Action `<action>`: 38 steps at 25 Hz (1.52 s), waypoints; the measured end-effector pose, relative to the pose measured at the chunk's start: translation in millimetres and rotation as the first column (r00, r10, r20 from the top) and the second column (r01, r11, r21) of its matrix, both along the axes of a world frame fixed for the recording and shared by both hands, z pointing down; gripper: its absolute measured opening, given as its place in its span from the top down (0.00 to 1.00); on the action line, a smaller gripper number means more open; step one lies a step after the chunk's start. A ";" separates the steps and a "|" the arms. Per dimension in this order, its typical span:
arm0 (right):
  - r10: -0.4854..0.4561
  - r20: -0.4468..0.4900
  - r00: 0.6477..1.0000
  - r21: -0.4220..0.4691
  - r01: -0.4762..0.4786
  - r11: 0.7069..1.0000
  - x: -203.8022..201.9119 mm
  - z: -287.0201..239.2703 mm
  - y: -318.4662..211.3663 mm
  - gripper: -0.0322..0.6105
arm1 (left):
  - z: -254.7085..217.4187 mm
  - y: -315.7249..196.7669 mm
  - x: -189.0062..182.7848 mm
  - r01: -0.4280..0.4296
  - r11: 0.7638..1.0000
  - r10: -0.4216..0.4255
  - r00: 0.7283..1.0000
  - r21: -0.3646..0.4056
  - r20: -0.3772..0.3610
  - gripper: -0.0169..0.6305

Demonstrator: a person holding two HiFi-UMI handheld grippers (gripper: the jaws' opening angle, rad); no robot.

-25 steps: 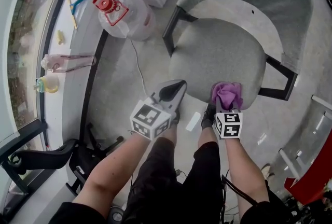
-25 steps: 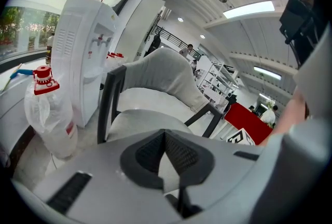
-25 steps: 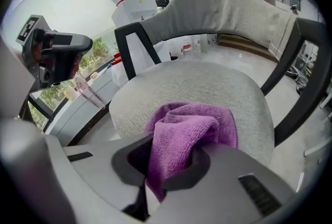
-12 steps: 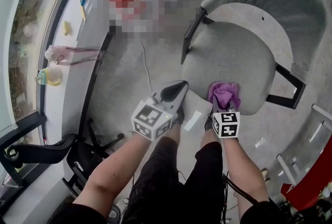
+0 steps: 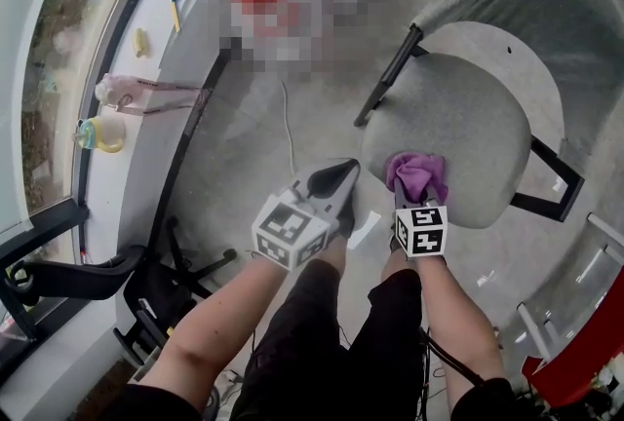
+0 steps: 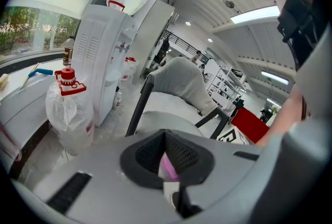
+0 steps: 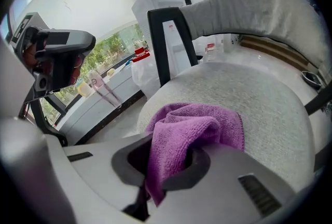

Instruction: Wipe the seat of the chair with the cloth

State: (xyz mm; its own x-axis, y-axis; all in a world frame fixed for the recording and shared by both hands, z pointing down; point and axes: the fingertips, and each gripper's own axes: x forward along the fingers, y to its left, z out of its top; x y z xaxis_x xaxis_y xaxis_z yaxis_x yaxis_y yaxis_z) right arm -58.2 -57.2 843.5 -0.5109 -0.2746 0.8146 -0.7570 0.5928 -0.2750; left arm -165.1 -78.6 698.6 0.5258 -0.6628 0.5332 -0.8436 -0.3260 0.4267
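Both forearms reach in from 6 o'clock in the head view. The right gripper [image 5: 419, 200] points toward 12 o'clock, its jaws clamped on the bunched purple cloth [image 7: 194, 129]. The cloth lies on the chair seat [image 5: 468, 132] at the seat's 7 o'clock edge, its free end spilling toward 12 o'clock. The left gripper [image 5: 341, 173] hangs beside the seat, angled toward 1 o'clock, jaws together on nothing.
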 end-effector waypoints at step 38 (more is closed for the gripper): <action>0.320 0.126 0.939 0.177 -0.338 0.924 172.2 -105.9 -80.2 0.90 | -40.2 -49.8 141.1 -0.190 0.980 0.192 0.981 0.052 -0.023 0.97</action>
